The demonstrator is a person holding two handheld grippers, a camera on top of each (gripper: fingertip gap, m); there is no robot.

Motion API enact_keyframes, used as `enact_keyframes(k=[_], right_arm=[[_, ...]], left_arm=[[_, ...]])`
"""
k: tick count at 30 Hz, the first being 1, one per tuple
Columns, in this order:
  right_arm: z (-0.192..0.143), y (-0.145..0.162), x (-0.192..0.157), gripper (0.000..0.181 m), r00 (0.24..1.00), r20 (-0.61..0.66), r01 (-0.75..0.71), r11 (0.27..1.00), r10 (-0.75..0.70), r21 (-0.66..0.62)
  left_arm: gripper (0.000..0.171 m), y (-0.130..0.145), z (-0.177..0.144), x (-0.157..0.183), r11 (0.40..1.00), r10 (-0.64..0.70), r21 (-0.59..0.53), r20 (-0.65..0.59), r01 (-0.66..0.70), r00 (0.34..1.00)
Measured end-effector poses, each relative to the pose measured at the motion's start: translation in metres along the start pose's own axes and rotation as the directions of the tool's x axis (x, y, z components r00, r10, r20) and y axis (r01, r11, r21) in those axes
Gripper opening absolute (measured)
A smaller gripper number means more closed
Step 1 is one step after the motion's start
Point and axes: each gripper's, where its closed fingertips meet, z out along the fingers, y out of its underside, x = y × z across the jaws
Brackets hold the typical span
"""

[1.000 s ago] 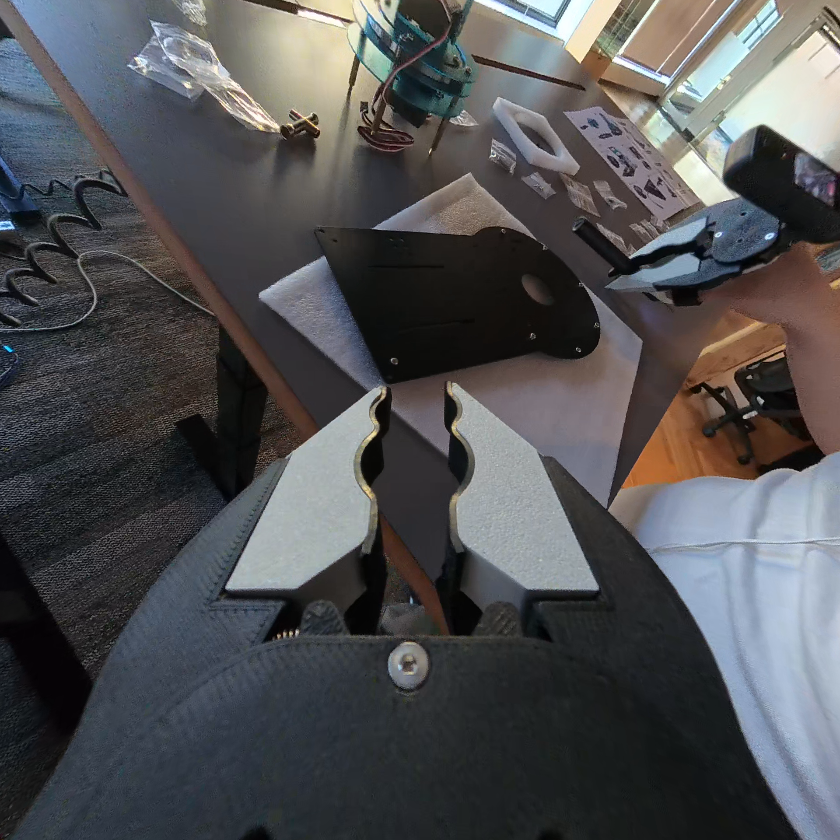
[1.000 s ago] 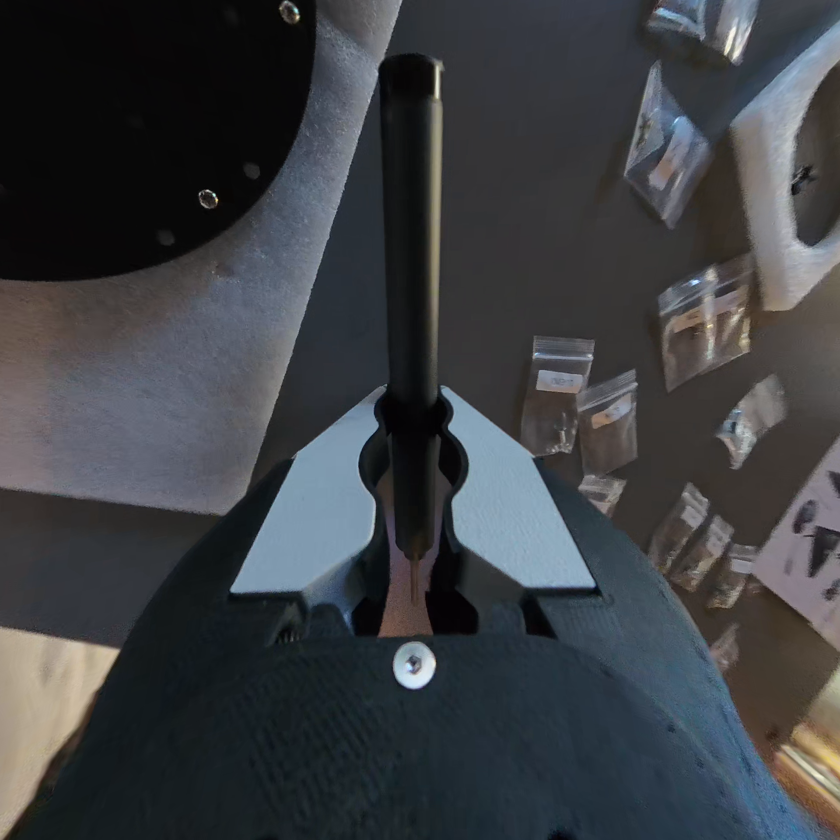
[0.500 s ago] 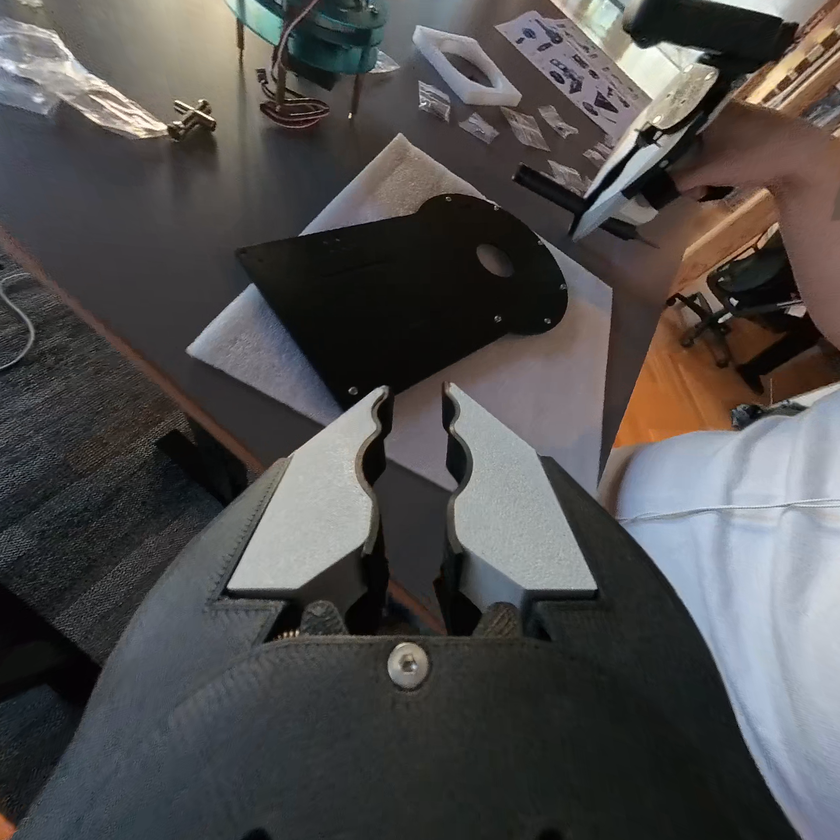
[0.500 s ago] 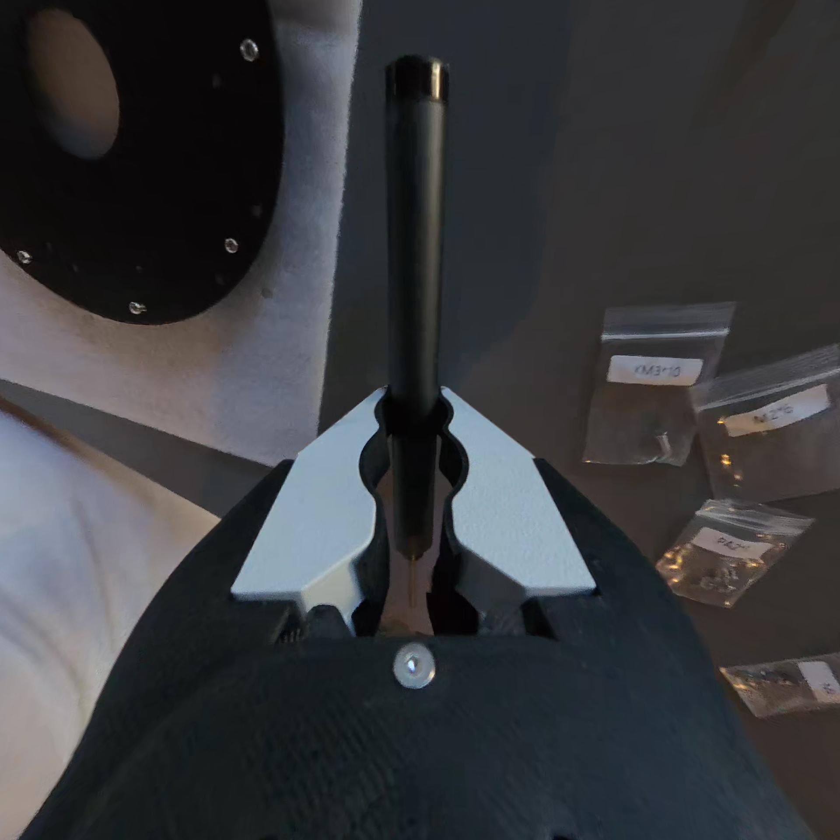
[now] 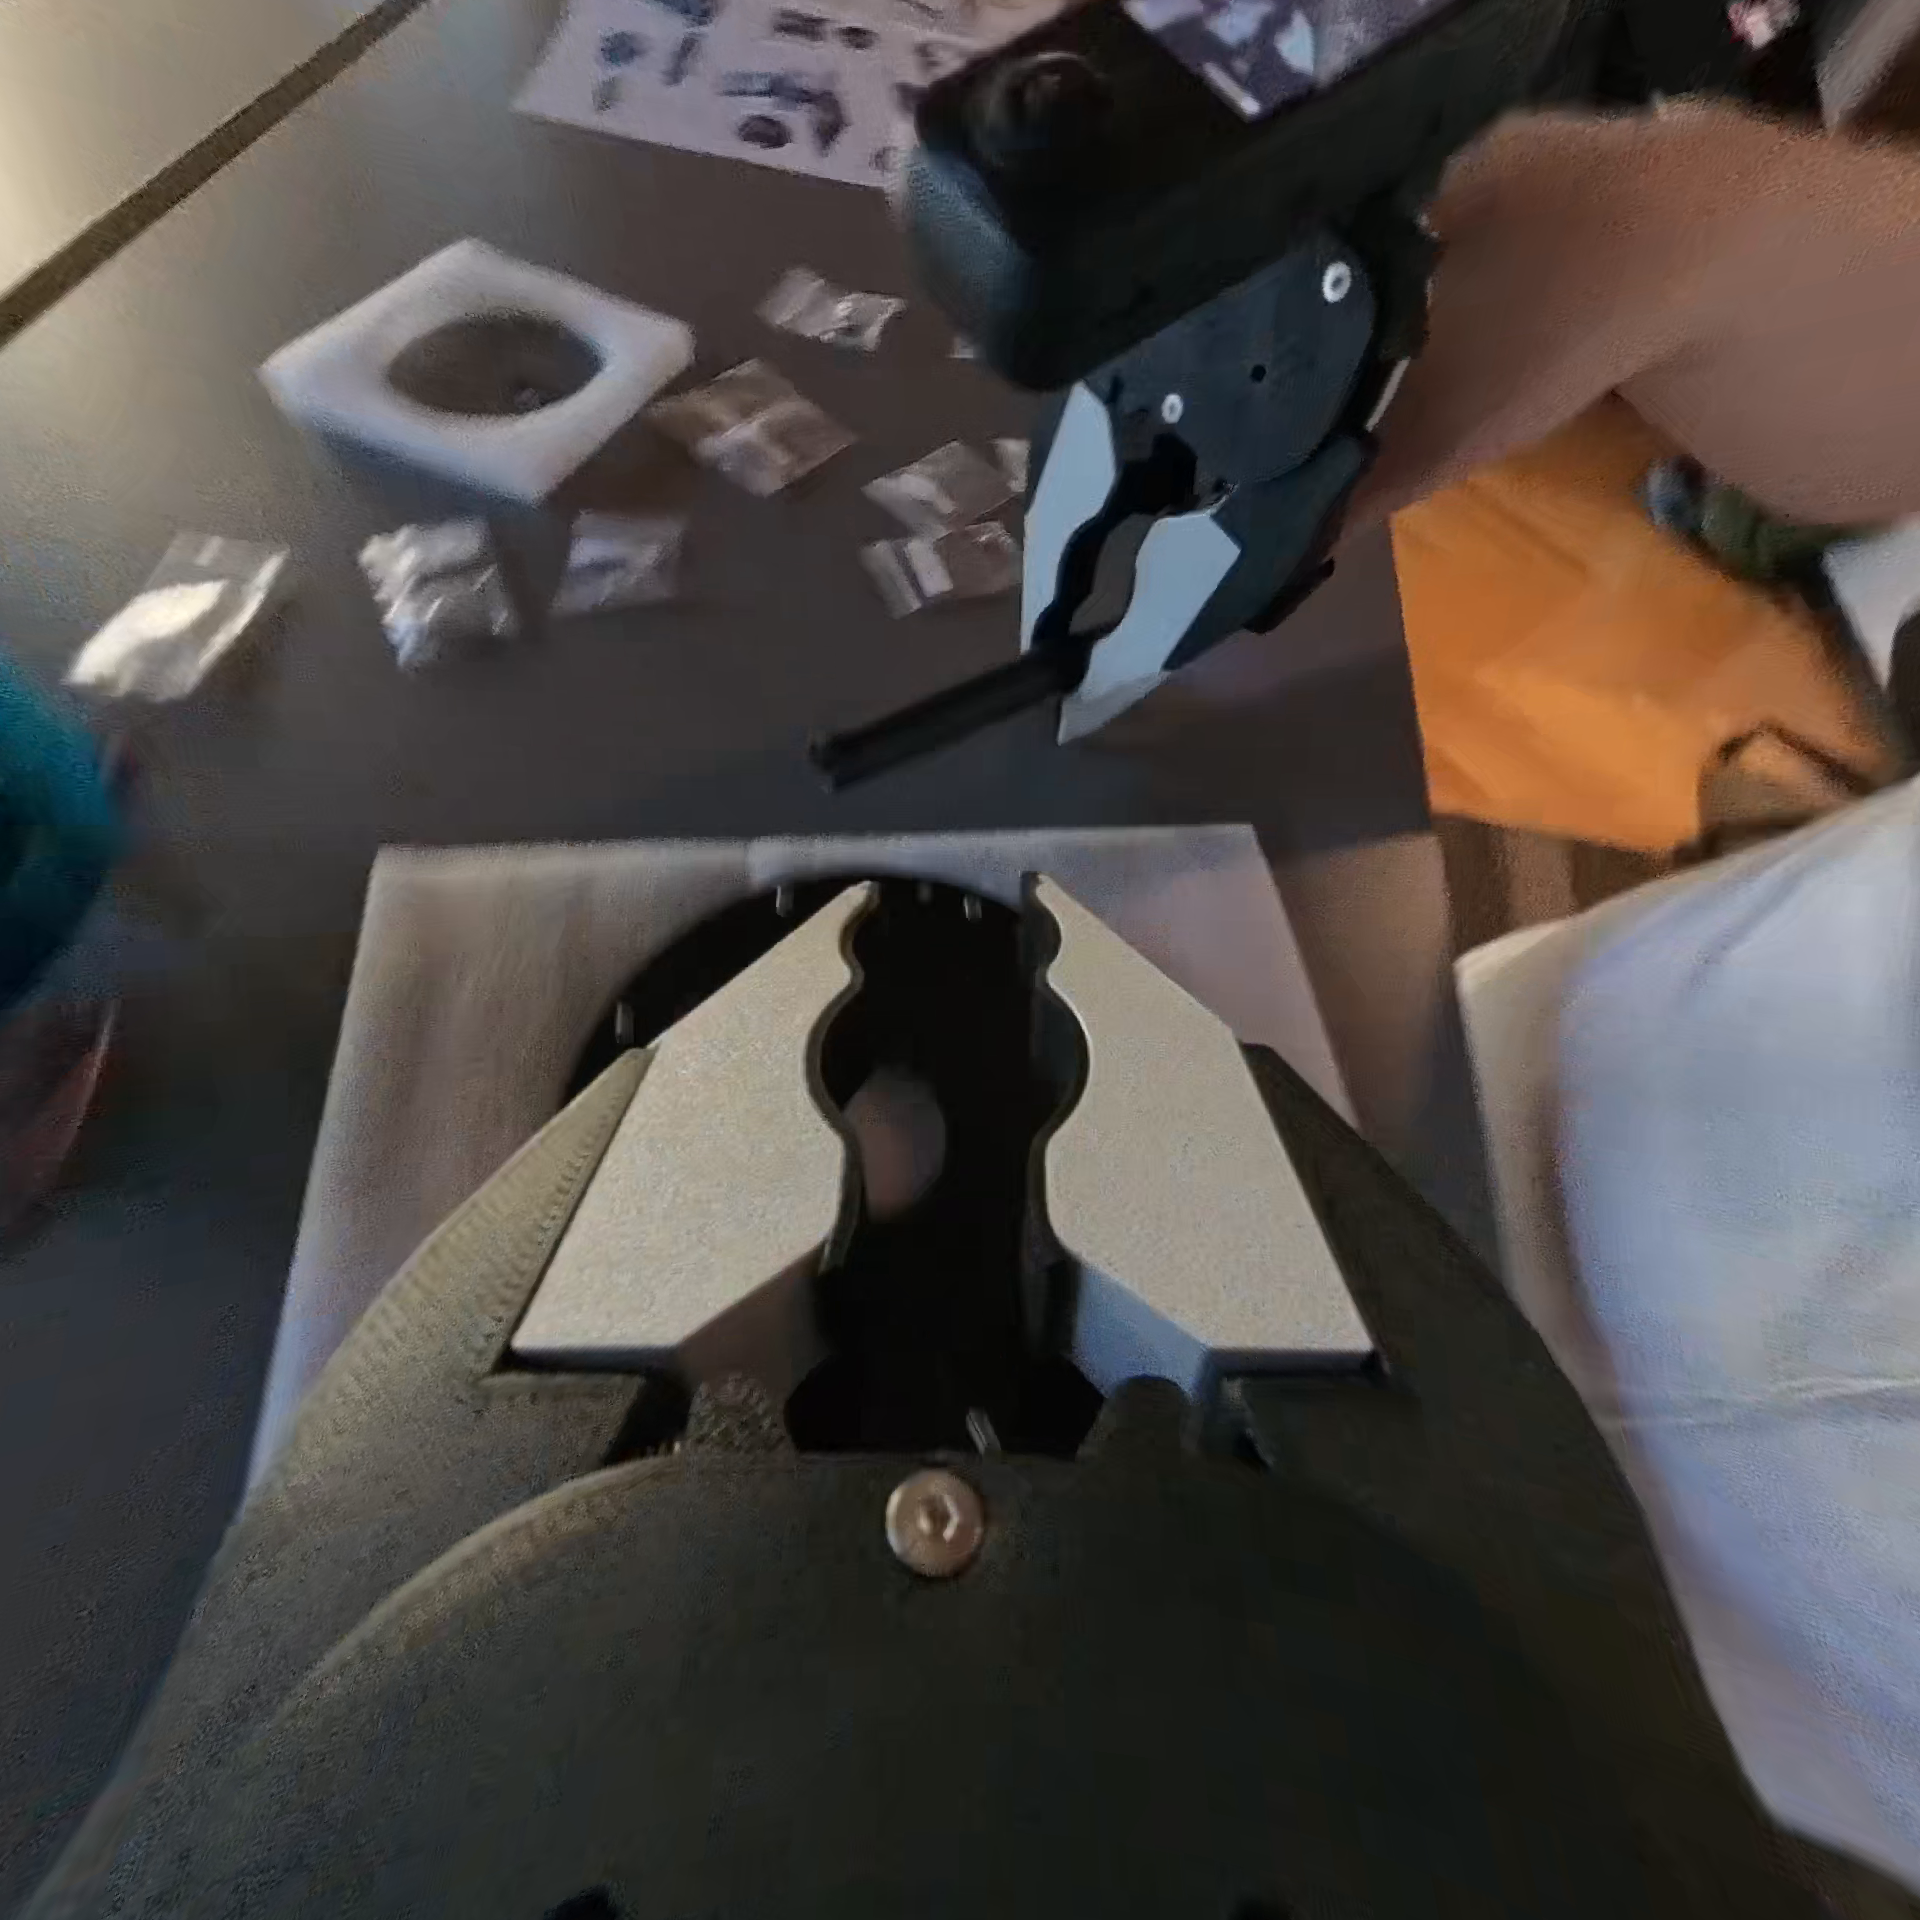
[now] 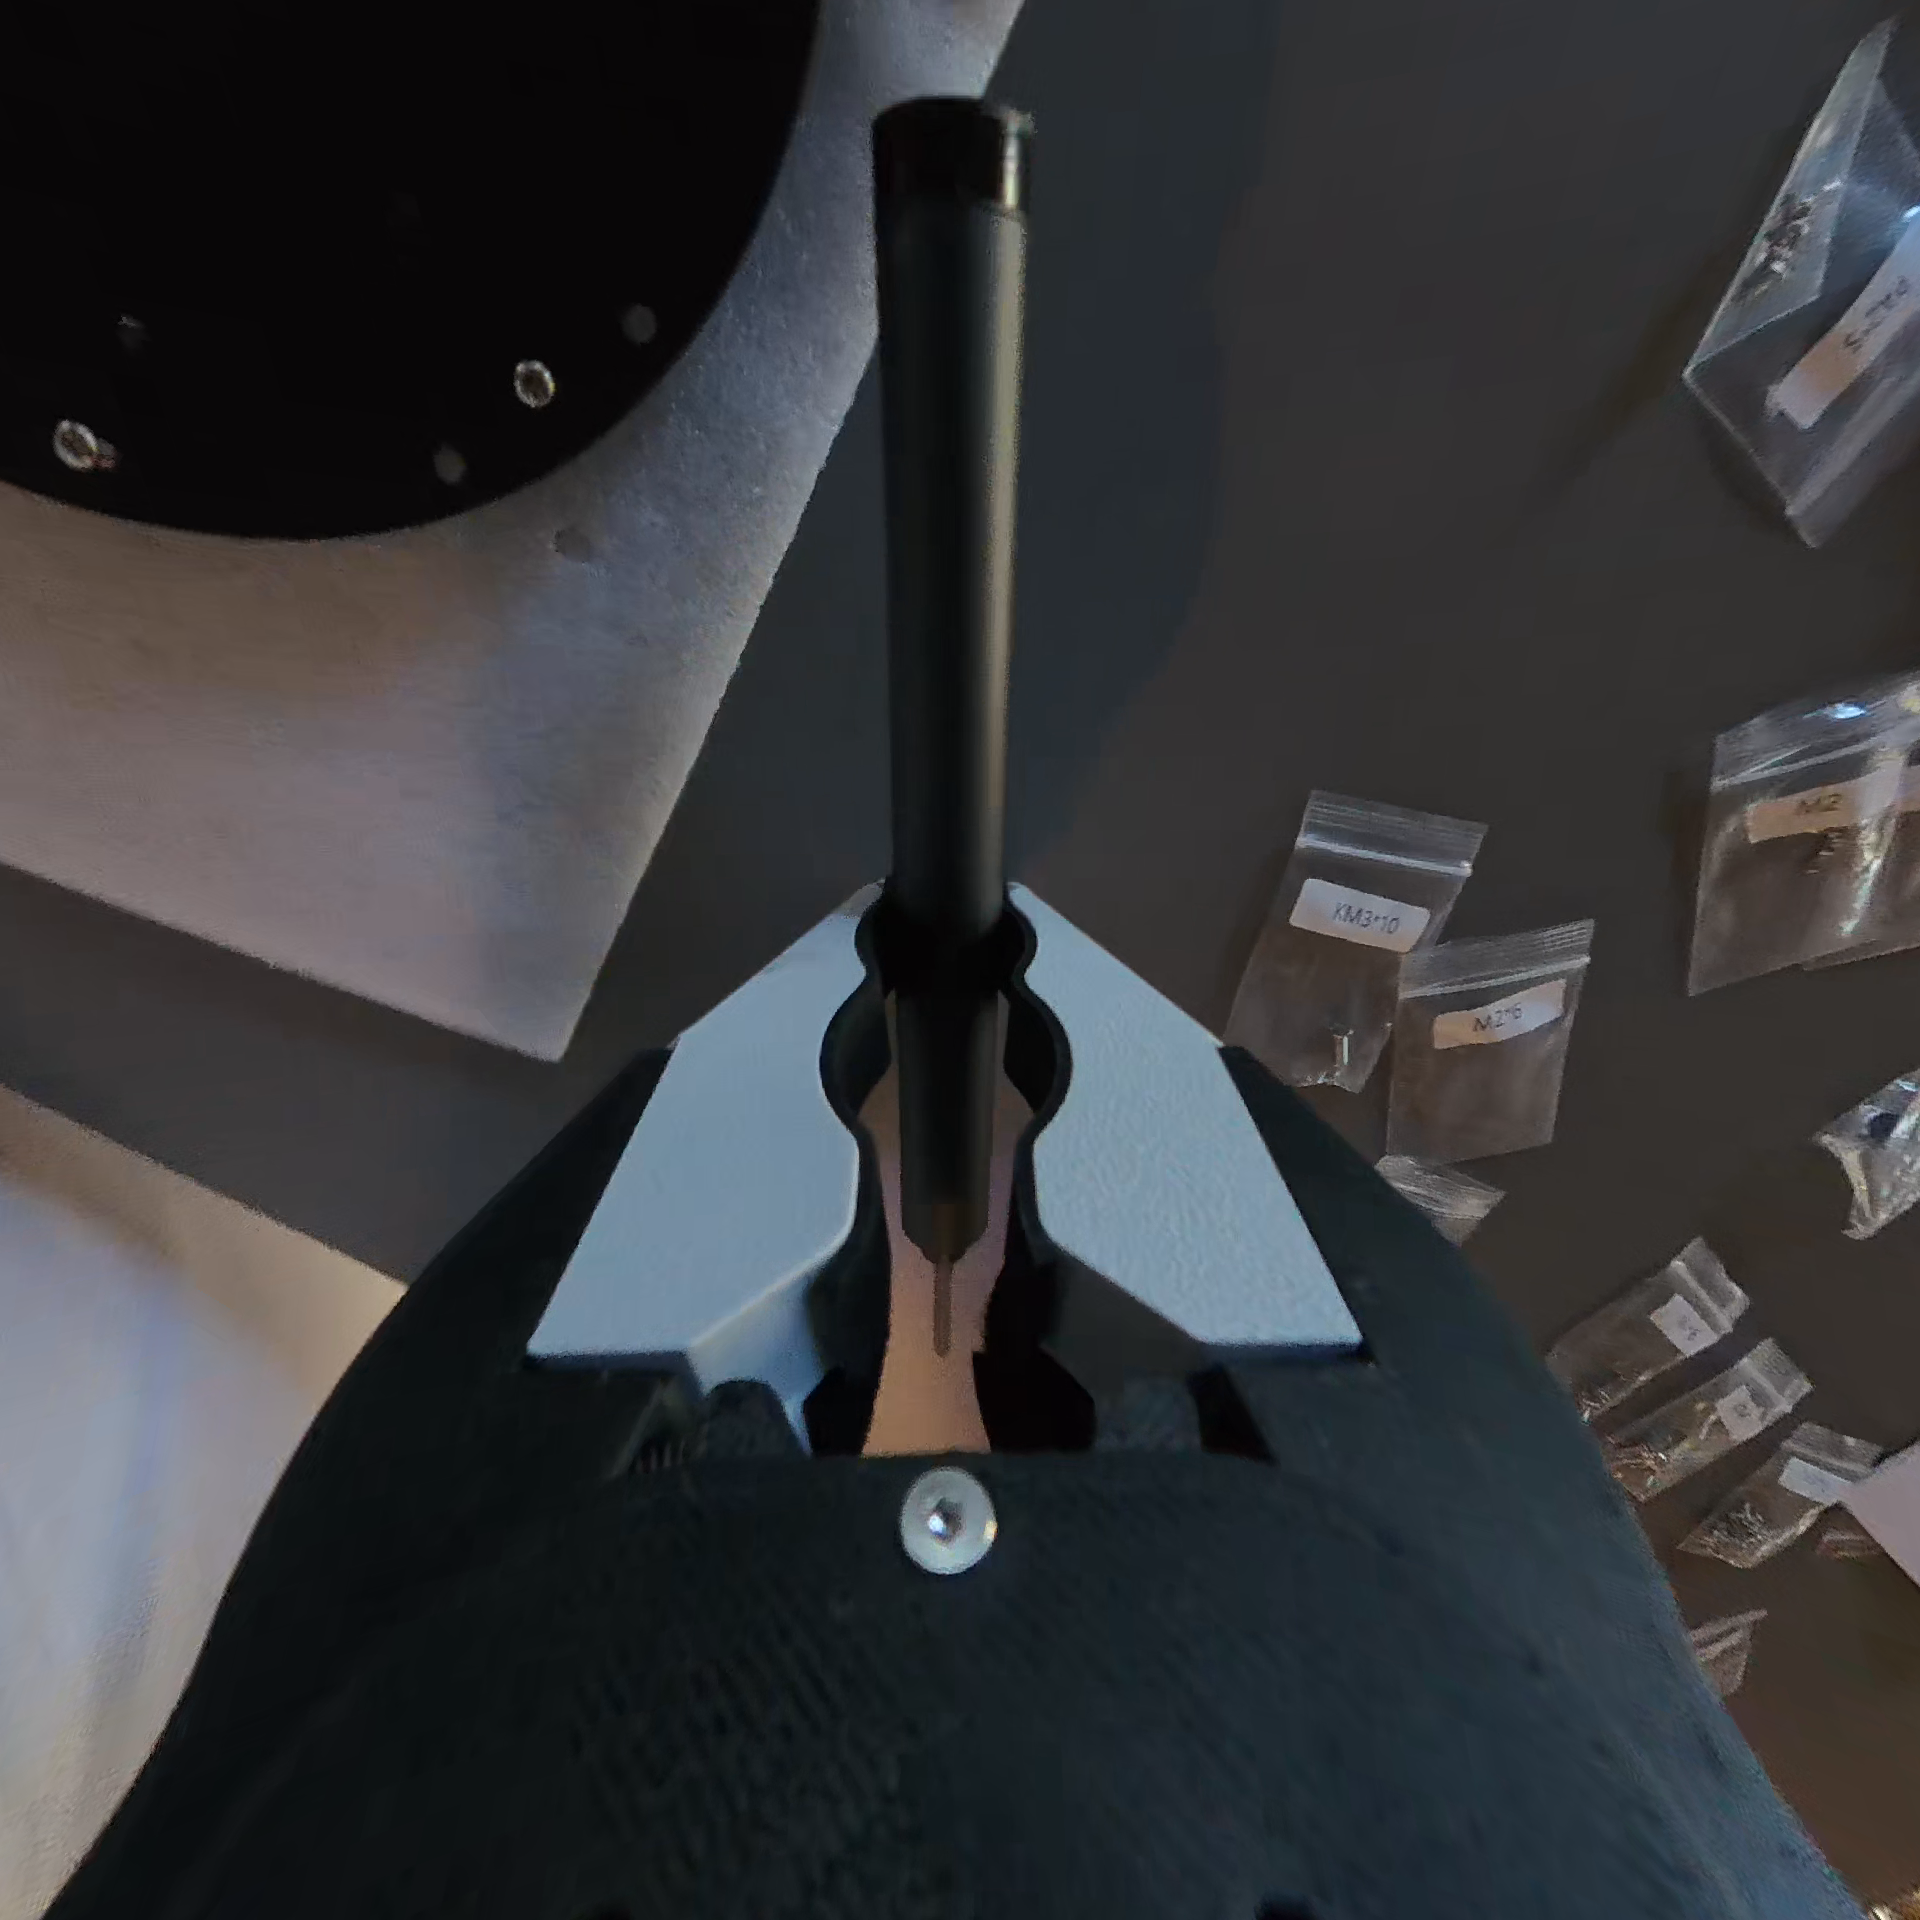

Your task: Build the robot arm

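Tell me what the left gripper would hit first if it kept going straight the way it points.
Most likely the black plate on the white foam sheet: the open left gripper points down at it, its rounded end showing between the fingers. Blur leaves the gap unclear.

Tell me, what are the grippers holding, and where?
The right gripper clamps a black screwdriver low on its handle, near the tip. The left gripper holds nothing.

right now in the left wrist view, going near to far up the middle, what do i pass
left gripper → black plate → white foam sheet → black tool in the right gripper → small parts bags → printed sheet
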Motion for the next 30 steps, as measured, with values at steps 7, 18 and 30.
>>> enact_keyframes(k=[7, 18, 30], right_arm=[[-0.002, 0.014, 0.002, 0.014, 0.991, 0.124, 0.041, 0.995, -0.052, 0.092], [-0.006, 0.047, 0.027, 0.015, 0.979, 0.199, -0.003, 0.964, -0.052, 0.266], [-0.008, 0.045, 0.032, 0.029, 0.977, 0.204, -0.038, 0.879, -0.068, 0.475]], left_arm=[[0.042, -0.019, 0.111, 0.01, 0.926, 0.347, -0.079, -0.213, -0.37, 0.913], [0.02, 0.002, 0.184, 0.023, 0.845, 0.289, -0.319, -0.406, -0.43, 0.867], [0.017, 0.006, 0.183, 0.024, 0.767, 0.238, -0.456, -0.452, -0.452, 0.86]])
